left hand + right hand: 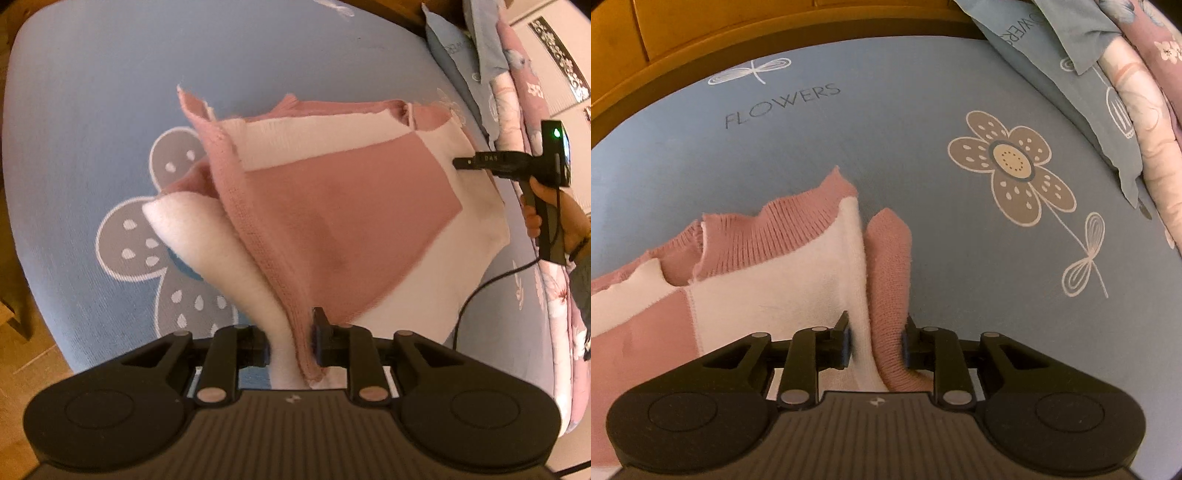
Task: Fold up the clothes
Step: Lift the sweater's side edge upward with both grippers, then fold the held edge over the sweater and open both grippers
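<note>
A pink and white knitted sweater (332,206) hangs partly lifted over the blue bedsheet (92,110), stretched between both grippers. My left gripper (291,343) is shut on a bunched fold of it, white cloth on the left and pink ribbed edge on the right. In the right wrist view, my right gripper (876,339) is shut on the sweater (775,288), pinching a white panel and a pink sleeve together. The pink ribbed hem lies on the sheet beyond it. The left wrist view also shows the right gripper (461,162) at the garment's right edge, held by a hand (554,206).
The blue bedsheet (923,110) bears flower prints and the word FLOWERS. A blue pillow (1052,48) and a pink floral quilt (517,74) are piled along the right side. A wooden bed frame (701,48) runs along the far edge. A black cable (480,288) trails from the right gripper.
</note>
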The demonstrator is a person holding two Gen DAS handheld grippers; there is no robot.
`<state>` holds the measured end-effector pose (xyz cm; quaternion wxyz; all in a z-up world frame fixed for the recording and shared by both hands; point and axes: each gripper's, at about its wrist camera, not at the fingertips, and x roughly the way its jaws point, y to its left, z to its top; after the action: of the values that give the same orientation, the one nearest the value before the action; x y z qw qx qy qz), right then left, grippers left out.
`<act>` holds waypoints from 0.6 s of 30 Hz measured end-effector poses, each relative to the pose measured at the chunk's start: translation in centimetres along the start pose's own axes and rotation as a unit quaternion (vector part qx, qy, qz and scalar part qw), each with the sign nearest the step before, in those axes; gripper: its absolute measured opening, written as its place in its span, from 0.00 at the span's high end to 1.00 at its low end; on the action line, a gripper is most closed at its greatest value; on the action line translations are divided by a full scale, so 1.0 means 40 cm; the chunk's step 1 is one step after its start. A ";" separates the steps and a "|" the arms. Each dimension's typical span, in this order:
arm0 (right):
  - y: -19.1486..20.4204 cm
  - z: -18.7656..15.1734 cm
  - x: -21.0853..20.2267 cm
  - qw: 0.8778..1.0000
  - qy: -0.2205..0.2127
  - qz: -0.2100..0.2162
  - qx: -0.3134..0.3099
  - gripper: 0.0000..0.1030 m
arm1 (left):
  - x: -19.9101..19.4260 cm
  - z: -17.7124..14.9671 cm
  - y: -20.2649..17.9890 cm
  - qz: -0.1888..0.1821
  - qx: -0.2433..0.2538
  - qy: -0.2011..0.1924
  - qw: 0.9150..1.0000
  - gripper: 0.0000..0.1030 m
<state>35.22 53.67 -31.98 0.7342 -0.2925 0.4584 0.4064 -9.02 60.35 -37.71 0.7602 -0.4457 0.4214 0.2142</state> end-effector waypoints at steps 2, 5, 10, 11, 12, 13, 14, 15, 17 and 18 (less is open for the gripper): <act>-0.002 -0.006 0.003 1.000 -0.006 -0.001 0.005 0.69 | 0.009 -0.001 0.004 -0.001 0.001 0.000 1.000 0.77; -0.004 -0.015 0.004 1.000 -0.018 -0.007 0.011 0.62 | 0.018 0.000 0.008 -0.002 0.004 -0.001 1.000 0.77; -0.016 -0.031 -0.001 0.999 -0.038 -0.030 0.024 0.33 | 0.010 0.000 0.015 -0.008 0.015 0.001 1.000 0.76; -0.022 -0.035 -0.007 0.998 -0.044 -0.031 0.031 0.32 | 0.008 0.002 0.015 -0.009 0.012 0.002 1.000 0.76; -0.031 -0.042 -0.022 0.997 -0.051 -0.021 0.046 0.32 | 0.006 0.004 0.014 -0.009 0.009 0.005 1.000 0.73; -0.038 -0.052 -0.045 0.996 -0.060 -0.010 0.062 0.32 | 0.003 0.005 0.011 -0.007 0.009 0.009 1.000 0.67; -0.041 -0.064 -0.072 0.995 -0.068 0.000 0.074 0.32 | -0.004 0.003 0.002 0.001 0.016 0.009 1.000 0.63; -0.045 -0.077 -0.100 0.993 -0.076 0.009 0.086 0.32 | -0.013 0.000 -0.008 0.010 0.027 0.007 1.000 0.59; -0.042 -0.115 -0.167 0.991 -0.091 0.021 0.096 0.27 | -0.041 -0.016 -0.025 0.034 0.050 0.000 0.998 0.53; -0.038 -0.138 -0.202 0.990 -0.098 0.027 0.098 0.26 | -0.058 -0.026 -0.032 0.047 0.059 -0.005 0.997 0.51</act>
<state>32.13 45.83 -26.78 0.7897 -0.1654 0.4293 0.4060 -9.88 58.91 -35.42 0.7761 -0.3789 0.4501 0.2270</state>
